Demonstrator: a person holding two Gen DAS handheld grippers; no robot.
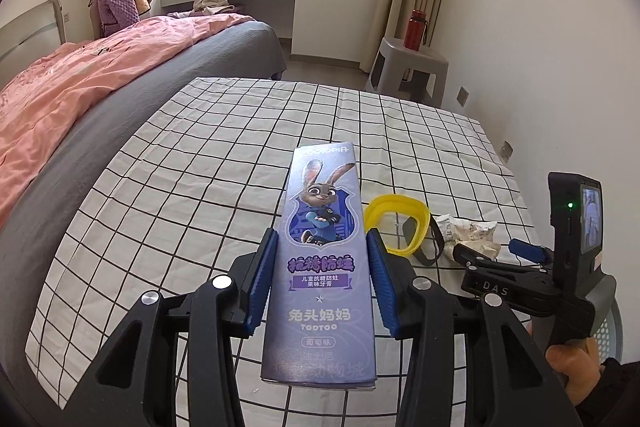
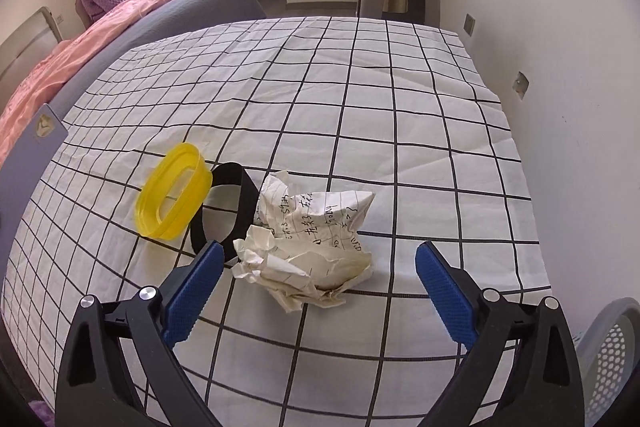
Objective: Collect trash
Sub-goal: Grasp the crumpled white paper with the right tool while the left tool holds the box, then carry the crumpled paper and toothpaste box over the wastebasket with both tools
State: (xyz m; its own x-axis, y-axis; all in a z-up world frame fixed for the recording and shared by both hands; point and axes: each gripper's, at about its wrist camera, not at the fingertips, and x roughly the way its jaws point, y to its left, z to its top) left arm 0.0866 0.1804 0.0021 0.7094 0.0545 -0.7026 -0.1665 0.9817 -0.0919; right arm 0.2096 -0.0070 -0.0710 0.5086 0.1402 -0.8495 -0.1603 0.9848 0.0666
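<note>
My left gripper (image 1: 322, 243) is shut on a long purple toothpaste box (image 1: 322, 259) with a rabbit picture, held above the checked tablecloth (image 1: 180, 167). The box's end shows at the left edge of the right wrist view (image 2: 28, 163). My right gripper (image 2: 320, 259) is open, its blue pads either side of a crumpled written paper (image 2: 312, 235) lying on the cloth. A yellow plastic ring (image 2: 172, 193) and a black band (image 2: 232, 203) lie just left of the paper. They also show in the left wrist view, the ring (image 1: 398, 223) and the paper (image 1: 472, 233), with my right gripper (image 1: 500, 259) beside them.
A white mesh basket (image 2: 612, 355) stands at the table's right front corner. A bed with a pink cover (image 1: 72, 75) runs along the left. A grey stool (image 1: 408, 63) with a red bottle (image 1: 414, 29) stands by the far wall.
</note>
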